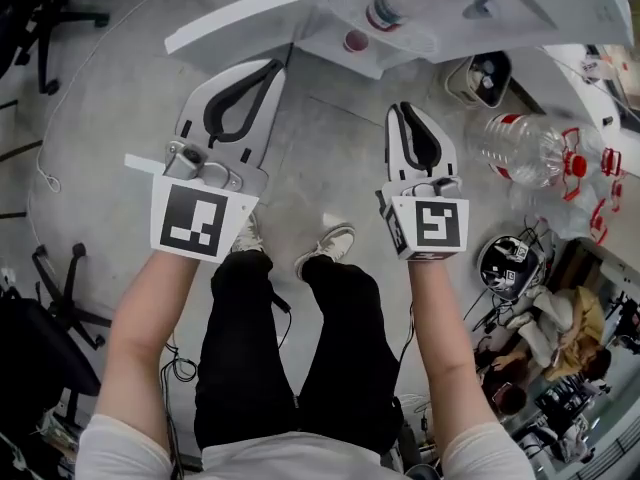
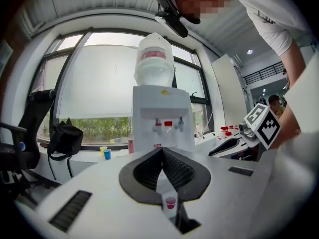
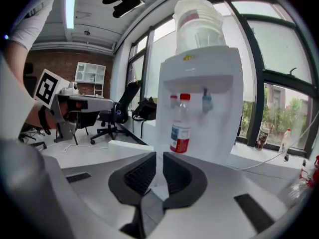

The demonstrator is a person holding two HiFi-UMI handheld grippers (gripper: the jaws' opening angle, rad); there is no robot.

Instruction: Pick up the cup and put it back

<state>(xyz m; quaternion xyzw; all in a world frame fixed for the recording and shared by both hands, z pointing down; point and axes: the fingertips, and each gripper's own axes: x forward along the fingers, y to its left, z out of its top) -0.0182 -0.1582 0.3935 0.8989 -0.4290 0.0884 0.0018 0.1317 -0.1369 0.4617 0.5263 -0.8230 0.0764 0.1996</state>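
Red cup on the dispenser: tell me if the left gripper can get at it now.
Probably yes: nothing stands between the left gripper and the red cup, though its jaws are together and a bottle stands close beside it.

Red cup (image 2: 171, 202), white dispenser (image 2: 160, 118), black trousers (image 1: 250, 348)

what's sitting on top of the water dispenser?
An upturned clear water jug with a pink label band. Its neck is sunk into the water dispenser's top, so the mouth is hidden.
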